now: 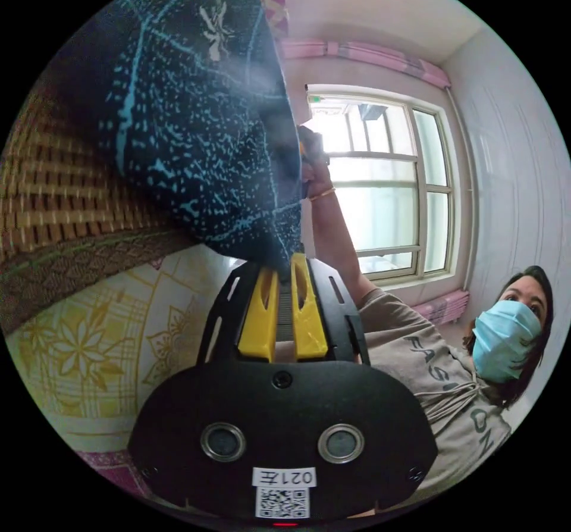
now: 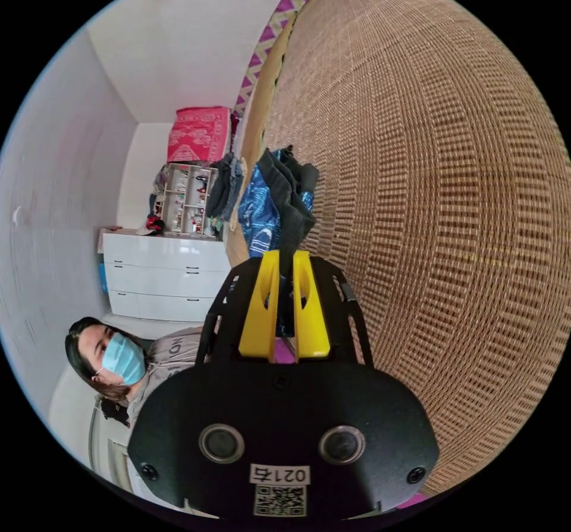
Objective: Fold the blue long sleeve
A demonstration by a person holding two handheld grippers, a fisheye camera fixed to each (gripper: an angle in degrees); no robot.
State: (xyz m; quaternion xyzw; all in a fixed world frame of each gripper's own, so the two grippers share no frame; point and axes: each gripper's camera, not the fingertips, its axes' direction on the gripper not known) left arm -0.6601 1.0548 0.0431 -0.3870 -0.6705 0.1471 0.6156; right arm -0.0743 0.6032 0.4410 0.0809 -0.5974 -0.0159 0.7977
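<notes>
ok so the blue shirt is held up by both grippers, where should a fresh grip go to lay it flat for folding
Probably at an outer edge, near where each gripper already pinches. The left gripper clamps the patterned blue shirt at a gathered corner; the right gripper clamps a dark bunched edge. Come in from the side, jaws across the edge, since the cloth hangs bunched above the woven mat.

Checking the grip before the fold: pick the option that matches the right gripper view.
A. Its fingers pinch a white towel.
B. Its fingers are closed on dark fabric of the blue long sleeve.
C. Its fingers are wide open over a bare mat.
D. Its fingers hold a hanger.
B: the right gripper has its yellow fingers closed on a dark strip of the blue long sleeve, beside the woven mat.
</notes>
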